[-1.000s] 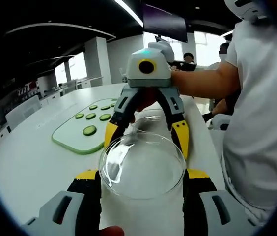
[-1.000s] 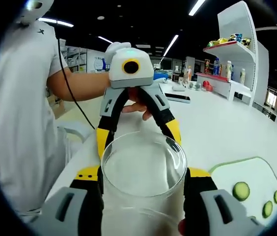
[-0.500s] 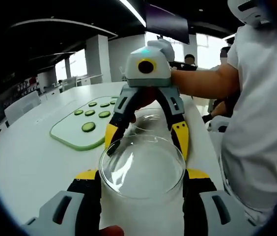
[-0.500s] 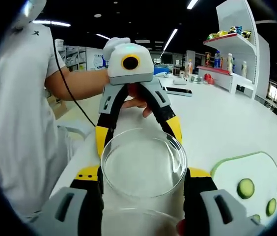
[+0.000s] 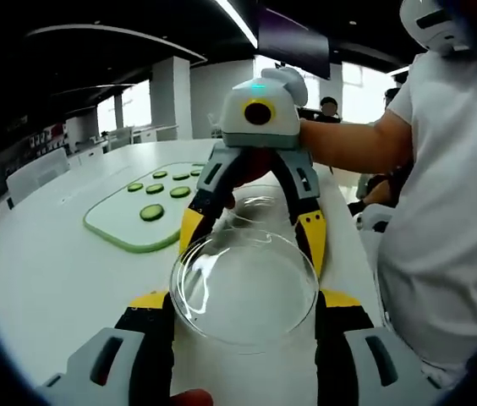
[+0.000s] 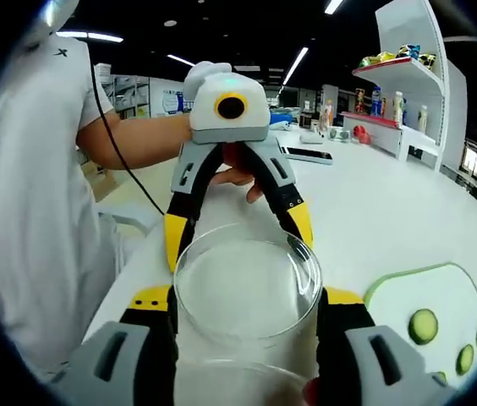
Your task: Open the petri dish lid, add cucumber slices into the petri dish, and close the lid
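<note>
A clear, colourless glass petri dish (image 5: 245,288) sits between the yellow-and-black jaws of the left gripper (image 5: 245,306), whose lower body is pale grey with dark slots. Facing it, the right gripper (image 5: 254,228) shows the same yellow tips on black and grey arms beneath a white housing with a yellow ring. Dark green cucumber slices (image 5: 160,188), paler at the centre, dot a white cutting board (image 5: 120,222) edged in light green on a white table (image 5: 48,279). In the right gripper view, the dish (image 6: 247,286) reads transparent against the white top, beside a person's white shirt (image 6: 31,194) and a black cable (image 6: 118,144).
</note>
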A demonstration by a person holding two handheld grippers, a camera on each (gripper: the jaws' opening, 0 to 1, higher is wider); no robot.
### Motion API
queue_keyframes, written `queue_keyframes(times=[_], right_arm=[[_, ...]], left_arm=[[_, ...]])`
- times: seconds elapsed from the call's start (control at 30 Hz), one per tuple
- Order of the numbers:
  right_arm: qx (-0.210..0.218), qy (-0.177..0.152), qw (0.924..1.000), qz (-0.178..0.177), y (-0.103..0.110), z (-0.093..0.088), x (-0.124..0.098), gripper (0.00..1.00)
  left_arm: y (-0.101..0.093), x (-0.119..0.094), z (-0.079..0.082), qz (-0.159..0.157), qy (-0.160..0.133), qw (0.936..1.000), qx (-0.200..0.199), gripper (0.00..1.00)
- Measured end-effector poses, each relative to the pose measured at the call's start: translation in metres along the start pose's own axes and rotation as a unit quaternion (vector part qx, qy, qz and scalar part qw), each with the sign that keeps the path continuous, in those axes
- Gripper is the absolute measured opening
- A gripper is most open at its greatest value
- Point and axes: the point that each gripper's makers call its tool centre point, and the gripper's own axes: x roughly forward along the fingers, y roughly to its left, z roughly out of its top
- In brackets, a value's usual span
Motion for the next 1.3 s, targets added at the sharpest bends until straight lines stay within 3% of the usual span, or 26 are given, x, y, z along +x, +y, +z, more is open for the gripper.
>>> queue_keyframes(times=[1.03, 1.3], right_arm=[[0.006, 0.000, 0.9999, -0.013, -0.0009, 0.0001, 0.0003, 0.69], [0.004, -0.004, 0.9999, -0.011, -0.0002, 0.0004, 0.0009, 0.71]], left_arm=[[-0.0009, 0.0006, 0.0011, 0.007, -0.004, 1.0000, -0.004, 0.67], [-0.0063, 0.0036, 0.0014, -0.002, -0.001, 1.0000, 0.000, 0.77]])
